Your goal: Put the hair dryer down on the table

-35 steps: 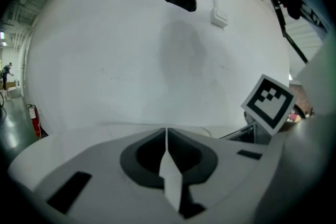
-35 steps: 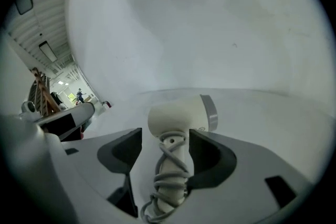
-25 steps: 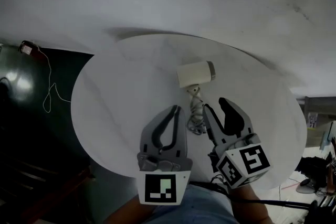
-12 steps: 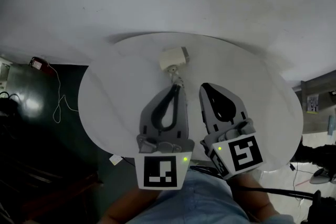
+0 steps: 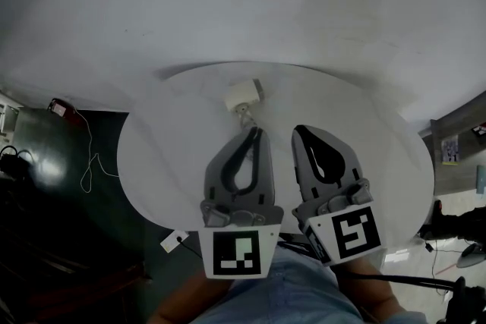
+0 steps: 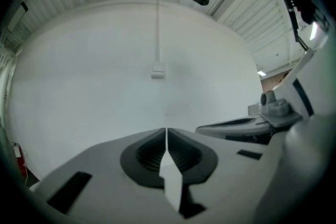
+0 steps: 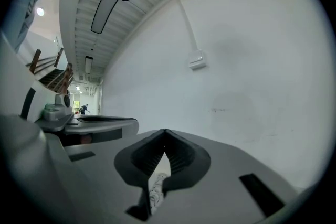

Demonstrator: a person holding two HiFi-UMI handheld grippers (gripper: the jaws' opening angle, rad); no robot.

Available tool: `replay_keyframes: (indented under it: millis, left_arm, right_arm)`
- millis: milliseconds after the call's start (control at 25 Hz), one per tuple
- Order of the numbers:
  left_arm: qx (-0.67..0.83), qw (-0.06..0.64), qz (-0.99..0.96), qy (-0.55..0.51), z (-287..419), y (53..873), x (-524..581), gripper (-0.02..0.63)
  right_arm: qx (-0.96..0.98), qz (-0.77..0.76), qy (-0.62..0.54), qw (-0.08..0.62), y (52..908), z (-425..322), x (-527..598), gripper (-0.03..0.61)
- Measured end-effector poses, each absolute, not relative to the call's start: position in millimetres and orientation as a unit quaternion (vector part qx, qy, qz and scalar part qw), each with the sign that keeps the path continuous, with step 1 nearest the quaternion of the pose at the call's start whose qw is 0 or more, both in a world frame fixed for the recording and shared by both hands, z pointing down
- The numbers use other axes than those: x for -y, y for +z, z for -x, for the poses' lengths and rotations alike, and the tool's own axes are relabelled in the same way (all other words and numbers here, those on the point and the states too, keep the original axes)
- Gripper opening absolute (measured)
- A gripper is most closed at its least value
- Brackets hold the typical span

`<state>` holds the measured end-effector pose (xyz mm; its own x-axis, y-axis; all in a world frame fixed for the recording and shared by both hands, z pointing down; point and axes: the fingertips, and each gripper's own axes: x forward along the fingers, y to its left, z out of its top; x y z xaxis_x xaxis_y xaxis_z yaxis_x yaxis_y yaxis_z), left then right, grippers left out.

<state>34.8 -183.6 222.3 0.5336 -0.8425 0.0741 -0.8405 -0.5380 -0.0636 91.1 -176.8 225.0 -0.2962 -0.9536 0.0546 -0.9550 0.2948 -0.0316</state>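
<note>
The white hair dryer lies on the far side of the round white table. Its braided cord runs back toward me and passes under my left gripper. That gripper is shut and empty, its tips just short of the dryer. My right gripper hovers beside it, also shut with nothing between its pads. In the left gripper view the left gripper points at a bare white wall. The right gripper does the same, with a bit of cord showing below through the gap behind its closed tips.
Dark floor lies left of the table, with a thin white cable and a red plug. A white plug hangs by the table's near edge. The wall ahead carries a small junction box with a conduit.
My right gripper has shut from open. Both grippers have drawn back from the hair dryer, which stays on the table and now shows farther off.
</note>
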Motion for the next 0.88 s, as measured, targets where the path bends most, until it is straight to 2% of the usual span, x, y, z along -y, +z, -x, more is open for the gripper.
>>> replay_keyframes:
  millis: [880]
  left_arm:
    - [-0.471, 0.029, 0.88, -0.046, -30.6, 213.6, 162.7, 0.014]
  right_arm:
    - [0.807, -0.59, 0.013, 0.003, 211.5, -83.5, 153.3, 0.011]
